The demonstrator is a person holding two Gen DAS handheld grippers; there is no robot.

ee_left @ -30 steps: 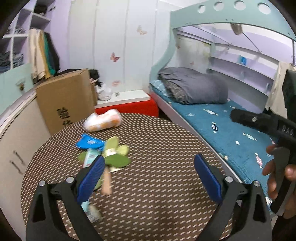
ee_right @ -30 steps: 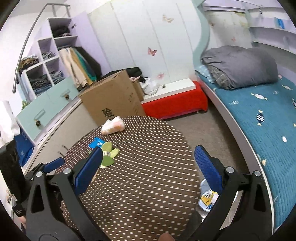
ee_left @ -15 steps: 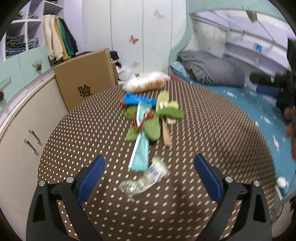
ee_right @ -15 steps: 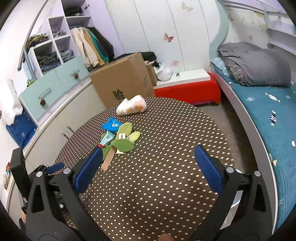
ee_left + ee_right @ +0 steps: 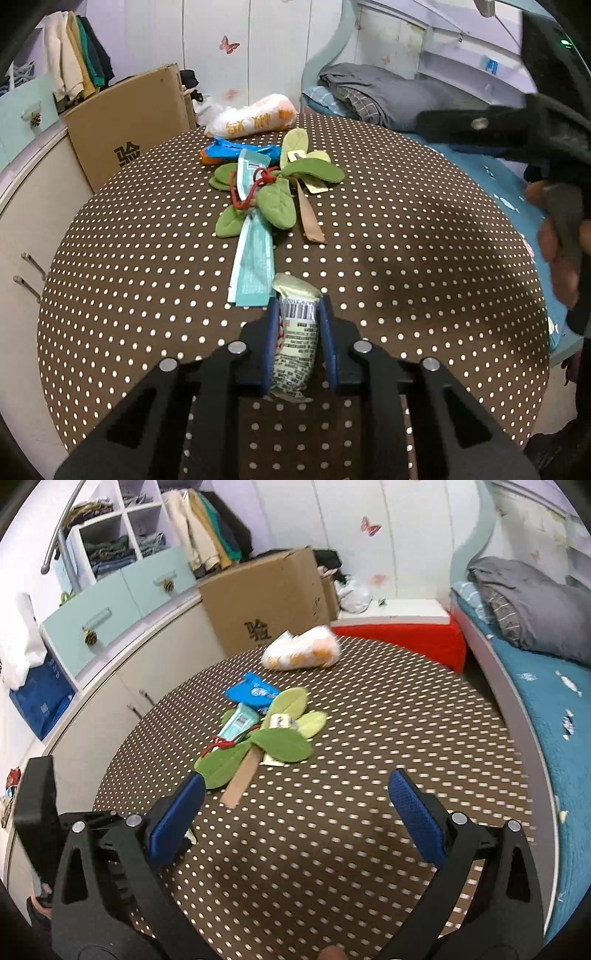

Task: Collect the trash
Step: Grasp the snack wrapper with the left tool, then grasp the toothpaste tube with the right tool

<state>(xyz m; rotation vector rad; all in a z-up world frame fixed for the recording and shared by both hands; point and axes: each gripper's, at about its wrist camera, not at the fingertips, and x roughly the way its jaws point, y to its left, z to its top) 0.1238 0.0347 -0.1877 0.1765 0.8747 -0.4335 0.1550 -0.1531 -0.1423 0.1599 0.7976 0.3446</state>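
Now closing on the first scrap: left gripper (image 5: 297,314) with blue pads narrowing around a crinkled clear-and-gold barcode wrapper (image 5: 296,332) lying flat at the near edge of the round brown white-dotted tablecloth (image 5: 406,266).
Judged mid-grasp, not yet lifted; right gripper (image 5: 291,808) spread wide, empty, hovering short of the green felt leaves (image 5: 280,744); next calls for firm pinch, then clean lift clear of the pale teal sachet (image 5: 253,266) just beside.

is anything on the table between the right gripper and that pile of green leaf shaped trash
Nothing visible. Only bare dotted brown tablecloth lies between the open right gripper and the green leaf-shaped pieces; a tan paper strip pokes out nearest.
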